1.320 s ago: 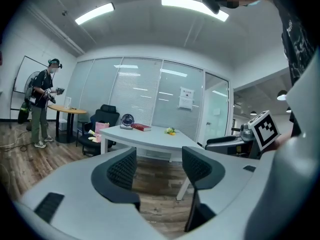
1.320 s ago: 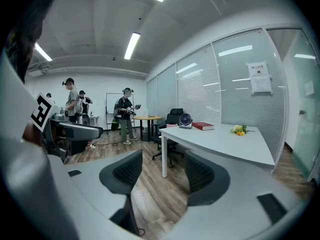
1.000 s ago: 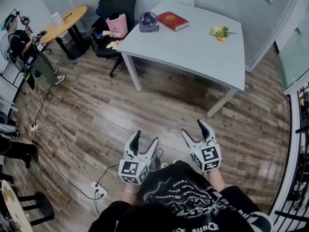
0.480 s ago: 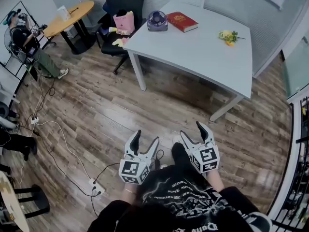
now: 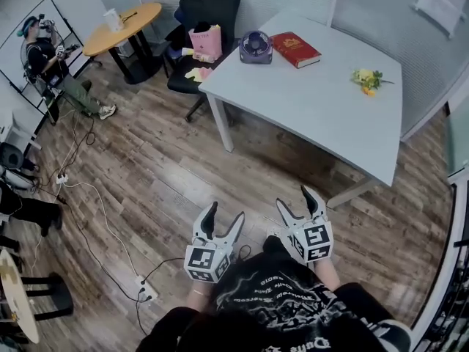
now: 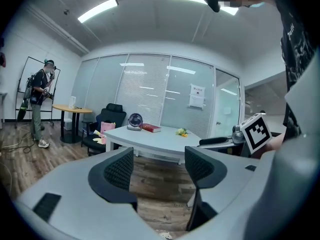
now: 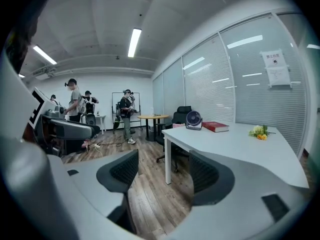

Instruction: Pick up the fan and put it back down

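Note:
A small purple desk fan (image 5: 255, 47) stands at the far left corner of the white table (image 5: 322, 116). The fan (image 6: 134, 121) also shows small in the left gripper view, and the fan (image 7: 193, 119) shows in the right gripper view. Both grippers hang low in front of my body, well short of the table. My left gripper (image 5: 223, 222) is open with nothing between its fingers. The right gripper (image 5: 300, 201) is open and empty too.
A red book (image 5: 296, 49) lies beside the fan and a yellow flower (image 5: 367, 79) lies farther right on the table. A black office chair (image 5: 207, 28) with a pink bag stands left of the table. Beyond it are a round wooden table (image 5: 122, 29), a person (image 5: 51, 64), and floor cables (image 5: 95, 218).
The view has moved closer to the table and shifted, so the table and fan sit farther right and lower. Both grippers stay open in the same place before my body.

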Motion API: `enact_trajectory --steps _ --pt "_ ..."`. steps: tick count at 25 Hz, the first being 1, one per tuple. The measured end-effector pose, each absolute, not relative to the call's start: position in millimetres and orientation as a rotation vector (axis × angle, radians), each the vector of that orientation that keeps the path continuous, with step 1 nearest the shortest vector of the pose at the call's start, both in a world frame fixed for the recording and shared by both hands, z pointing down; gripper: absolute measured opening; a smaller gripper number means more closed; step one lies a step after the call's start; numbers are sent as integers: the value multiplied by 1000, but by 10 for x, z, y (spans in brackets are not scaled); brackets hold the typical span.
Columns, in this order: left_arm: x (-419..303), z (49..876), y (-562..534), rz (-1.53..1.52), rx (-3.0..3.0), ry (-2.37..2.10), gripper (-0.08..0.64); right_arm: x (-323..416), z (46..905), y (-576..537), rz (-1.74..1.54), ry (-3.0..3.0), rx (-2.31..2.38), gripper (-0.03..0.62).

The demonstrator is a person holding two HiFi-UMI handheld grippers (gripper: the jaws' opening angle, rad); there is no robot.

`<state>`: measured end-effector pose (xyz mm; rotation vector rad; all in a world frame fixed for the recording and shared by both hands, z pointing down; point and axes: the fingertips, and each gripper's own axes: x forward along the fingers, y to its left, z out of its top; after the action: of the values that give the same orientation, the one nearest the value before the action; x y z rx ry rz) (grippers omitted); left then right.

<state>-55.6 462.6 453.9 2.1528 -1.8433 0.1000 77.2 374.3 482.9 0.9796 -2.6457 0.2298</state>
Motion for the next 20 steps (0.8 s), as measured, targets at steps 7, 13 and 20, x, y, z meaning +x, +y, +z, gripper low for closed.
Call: enact_trajectory --steps 7,13,20 --pt "-529 4506 3864 97 2100 -1878 324 678 4776 2930 214 -2660 878 308" --pt "-437 4537 3330 97 2076 -1910 324 715 4817 2394 191 -2669 821 308" --pt "-288 4597 2865 94 2063 -1915 324 809 4849 1977 166 -2674 779 308"
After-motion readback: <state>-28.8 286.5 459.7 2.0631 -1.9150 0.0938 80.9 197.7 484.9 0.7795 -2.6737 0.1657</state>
